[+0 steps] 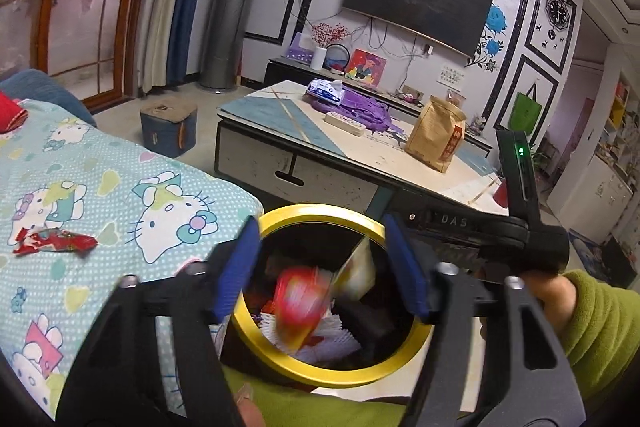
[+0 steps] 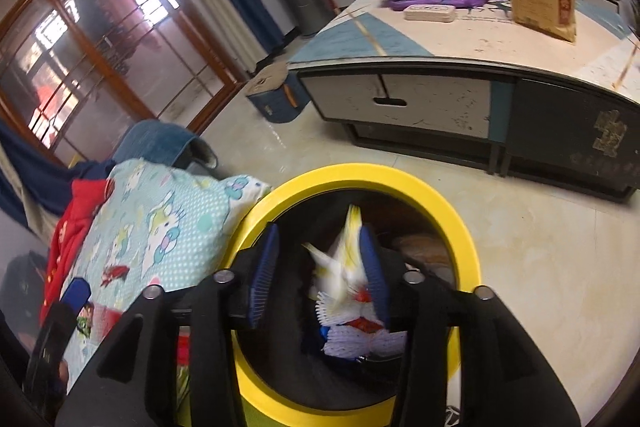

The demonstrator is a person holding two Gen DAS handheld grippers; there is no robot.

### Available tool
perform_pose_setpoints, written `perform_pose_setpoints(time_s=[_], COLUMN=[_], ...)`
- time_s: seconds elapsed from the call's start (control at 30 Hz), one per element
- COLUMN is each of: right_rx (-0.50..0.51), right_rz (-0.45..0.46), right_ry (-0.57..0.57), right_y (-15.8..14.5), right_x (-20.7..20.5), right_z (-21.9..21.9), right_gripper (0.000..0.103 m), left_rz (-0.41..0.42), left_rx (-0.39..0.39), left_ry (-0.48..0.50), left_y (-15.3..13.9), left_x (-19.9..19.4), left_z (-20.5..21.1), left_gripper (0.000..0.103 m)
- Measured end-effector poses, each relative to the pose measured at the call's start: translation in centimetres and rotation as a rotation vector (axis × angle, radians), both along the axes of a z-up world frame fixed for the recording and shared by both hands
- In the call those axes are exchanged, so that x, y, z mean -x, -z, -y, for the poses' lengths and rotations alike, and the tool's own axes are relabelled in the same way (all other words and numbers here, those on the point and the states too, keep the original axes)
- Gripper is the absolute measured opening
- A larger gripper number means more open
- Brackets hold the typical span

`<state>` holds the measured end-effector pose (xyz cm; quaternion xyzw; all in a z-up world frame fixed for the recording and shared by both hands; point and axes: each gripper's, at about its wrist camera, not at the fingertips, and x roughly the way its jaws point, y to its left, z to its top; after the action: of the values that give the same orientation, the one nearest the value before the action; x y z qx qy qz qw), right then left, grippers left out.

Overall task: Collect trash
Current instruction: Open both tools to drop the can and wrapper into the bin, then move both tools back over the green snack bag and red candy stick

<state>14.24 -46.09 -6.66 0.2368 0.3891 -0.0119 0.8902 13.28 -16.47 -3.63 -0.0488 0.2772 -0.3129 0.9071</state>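
Wrappers (image 1: 298,301) tumbled, light and crinkly, into the yellow-rimmed bin (image 1: 280,217); left gripper (image 1: 324,267) and right gripper (image 2: 320,275) hung apart; pinch edges next.

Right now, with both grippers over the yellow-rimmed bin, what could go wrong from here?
1. The white-and-yellow wrapper is blurred right beside one pad of the right gripper; it may cling instead of dropping.
2. The red wrapper on the Hello Kitty blanket is not yet collected and could be missed.
3. The left gripper and right gripper crowd the bin; a knock could tip it.
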Motion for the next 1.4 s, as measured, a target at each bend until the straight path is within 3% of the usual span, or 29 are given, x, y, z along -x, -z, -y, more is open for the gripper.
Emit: perform_pose_setpoints(time_s=[0.23, 0.57, 1.07, 1.4], right_rx=[0.013, 0.113, 0.196, 0.210], right_rz=[0.034, 0.152, 0.231, 0.235], right_ry=[-0.067, -0.192, -0.370, -0.548], right_y=[-0.5, -2.8, -4.2, -4.3], right_x=[-0.1, 0.7, 1.5, 0.7], right_z=[-1.6, -5.5, -10.7, -16.7], right_gripper=[0.045, 0.050, 0.056, 0.061], left_rz=[0.019, 0.040, 0.076, 0.084], left_rx=[-0.018, -0.023, -0.041, -0.078], left_ry=[-0.030, -0.126, -0.284, -0.460], left_y=[0.0, -0.8, -1.8, -2.1], left_x=[0.4, 0.4, 0.6, 0.6], left_z=[-0.7, -3.2, -8.5, -14.6], left_gripper=[0.076, 0.091, 0.092, 0.092])
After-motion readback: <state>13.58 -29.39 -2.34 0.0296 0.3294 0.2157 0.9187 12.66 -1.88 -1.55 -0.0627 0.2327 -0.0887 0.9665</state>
